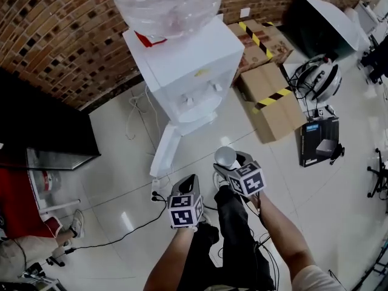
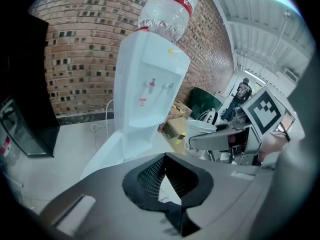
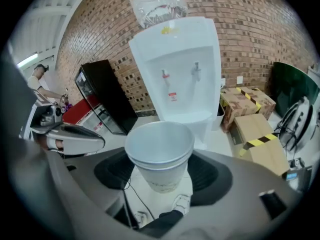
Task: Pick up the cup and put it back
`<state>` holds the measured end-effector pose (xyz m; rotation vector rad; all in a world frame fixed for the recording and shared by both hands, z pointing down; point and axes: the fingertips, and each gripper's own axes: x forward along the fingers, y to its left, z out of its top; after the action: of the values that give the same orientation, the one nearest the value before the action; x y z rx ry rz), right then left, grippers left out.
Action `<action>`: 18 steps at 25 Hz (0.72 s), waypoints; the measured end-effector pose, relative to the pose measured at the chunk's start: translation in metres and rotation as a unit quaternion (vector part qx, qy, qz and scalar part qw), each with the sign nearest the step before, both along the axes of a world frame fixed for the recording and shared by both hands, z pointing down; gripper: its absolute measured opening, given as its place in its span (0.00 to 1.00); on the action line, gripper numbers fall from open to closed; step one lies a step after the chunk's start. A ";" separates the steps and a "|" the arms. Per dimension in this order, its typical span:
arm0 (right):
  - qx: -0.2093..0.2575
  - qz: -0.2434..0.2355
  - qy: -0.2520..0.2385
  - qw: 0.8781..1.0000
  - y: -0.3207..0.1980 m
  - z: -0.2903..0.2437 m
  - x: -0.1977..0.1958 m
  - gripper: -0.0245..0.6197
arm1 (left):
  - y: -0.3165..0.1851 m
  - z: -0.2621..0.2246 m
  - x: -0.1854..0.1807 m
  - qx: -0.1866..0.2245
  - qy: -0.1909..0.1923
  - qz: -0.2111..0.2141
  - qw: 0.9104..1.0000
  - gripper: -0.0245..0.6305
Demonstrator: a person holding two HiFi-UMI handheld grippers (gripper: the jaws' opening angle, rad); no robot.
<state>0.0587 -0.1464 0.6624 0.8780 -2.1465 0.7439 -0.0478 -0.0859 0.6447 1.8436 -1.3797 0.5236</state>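
Note:
A white paper cup (image 1: 225, 156) (image 3: 160, 149) stands upright between the jaws of my right gripper (image 1: 229, 163) (image 3: 162, 173), which is shut on its sides. It seems to be two nested cups and looks empty. It hangs over the floor in front of the white water dispenser (image 1: 188, 71) (image 3: 185, 69) with its two taps and drip shelf. My left gripper (image 1: 188, 182) (image 2: 165, 158) hangs just left of it, shut with nothing in it. The left gripper view shows the cup (image 2: 199, 130) in the right gripper (image 2: 220, 140) at its right.
Cardboard boxes with yellow-black tape (image 1: 273, 96) lie right of the dispenser, and a black box (image 1: 320, 139) and a white device with cables (image 1: 318, 77) beyond them. A black cabinet (image 1: 36, 120) stands at the left. Cables (image 1: 115, 235) cross the tiled floor. A person (image 2: 243, 91) stands far off.

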 end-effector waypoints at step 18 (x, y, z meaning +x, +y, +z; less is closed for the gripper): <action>0.061 -0.037 -0.011 0.997 -0.176 0.320 -0.033 0.57 | -0.139 0.295 -0.014 0.068 0.002 0.010 0.998 0.04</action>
<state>0.0261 -0.3223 0.9827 0.8502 -2.2497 0.5932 -0.0620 -0.2252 0.9395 1.9675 -1.4259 0.4463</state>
